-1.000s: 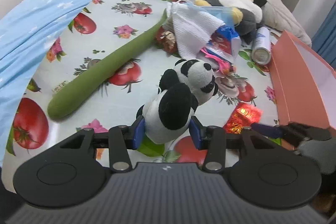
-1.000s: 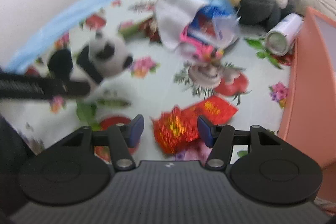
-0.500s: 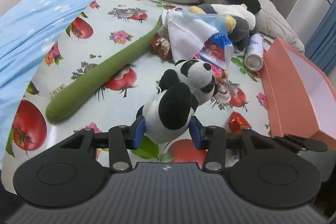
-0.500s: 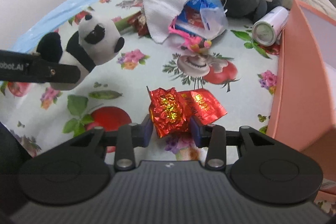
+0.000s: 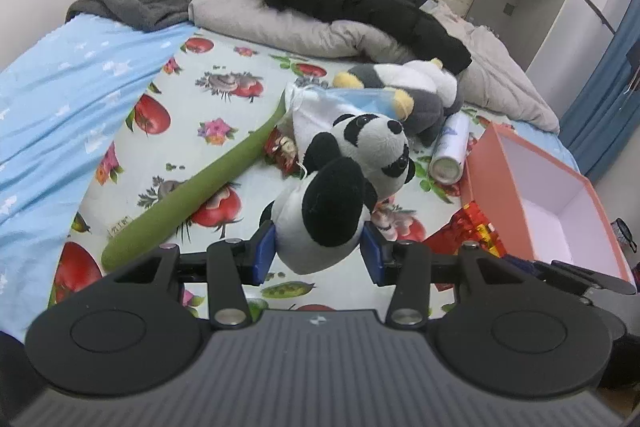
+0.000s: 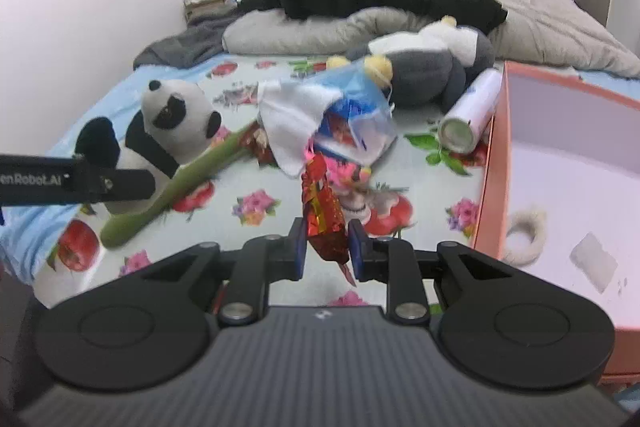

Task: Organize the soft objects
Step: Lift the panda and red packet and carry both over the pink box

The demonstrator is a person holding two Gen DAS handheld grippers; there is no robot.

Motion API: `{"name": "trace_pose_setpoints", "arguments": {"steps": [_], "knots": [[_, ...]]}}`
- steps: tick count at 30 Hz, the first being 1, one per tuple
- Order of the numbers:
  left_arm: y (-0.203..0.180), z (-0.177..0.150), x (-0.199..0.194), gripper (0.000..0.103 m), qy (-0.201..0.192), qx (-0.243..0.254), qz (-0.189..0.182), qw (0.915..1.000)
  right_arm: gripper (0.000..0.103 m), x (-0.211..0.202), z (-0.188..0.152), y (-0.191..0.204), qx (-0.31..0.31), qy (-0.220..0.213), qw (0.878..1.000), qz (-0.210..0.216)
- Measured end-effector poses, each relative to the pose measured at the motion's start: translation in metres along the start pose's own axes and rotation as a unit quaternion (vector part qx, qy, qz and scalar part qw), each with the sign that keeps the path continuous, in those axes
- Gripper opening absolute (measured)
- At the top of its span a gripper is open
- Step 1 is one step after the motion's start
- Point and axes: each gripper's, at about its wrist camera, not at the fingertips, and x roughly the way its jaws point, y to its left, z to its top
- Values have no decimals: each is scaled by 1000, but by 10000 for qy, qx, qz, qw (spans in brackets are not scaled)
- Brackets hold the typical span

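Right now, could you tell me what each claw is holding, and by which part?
The left claw grips the panda plush by its lower body. The right claw, whose jaws have just been closing, pinches the red foil packet by its lower end.

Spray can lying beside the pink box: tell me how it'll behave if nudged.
The spray can lies on its side, so it probably rolls easily. The soft floral bedsheet may slow it. Its smooth rigid body looks slippery for a pinch grip.
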Motion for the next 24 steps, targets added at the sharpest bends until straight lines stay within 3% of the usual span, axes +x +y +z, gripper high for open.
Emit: {"name": "trace_pose_setpoints", "arguments": {"steps": [11, 24], "knots": [[-40, 26, -39, 51, -340, 213, -267, 9988, 26, -70, 43, -6, 142, -828, 9965, 27], [-108, 54, -59, 51, -592, 738, -964, 9908, 26, -138, 62, -44, 320, -1476, 9870, -550]]}}
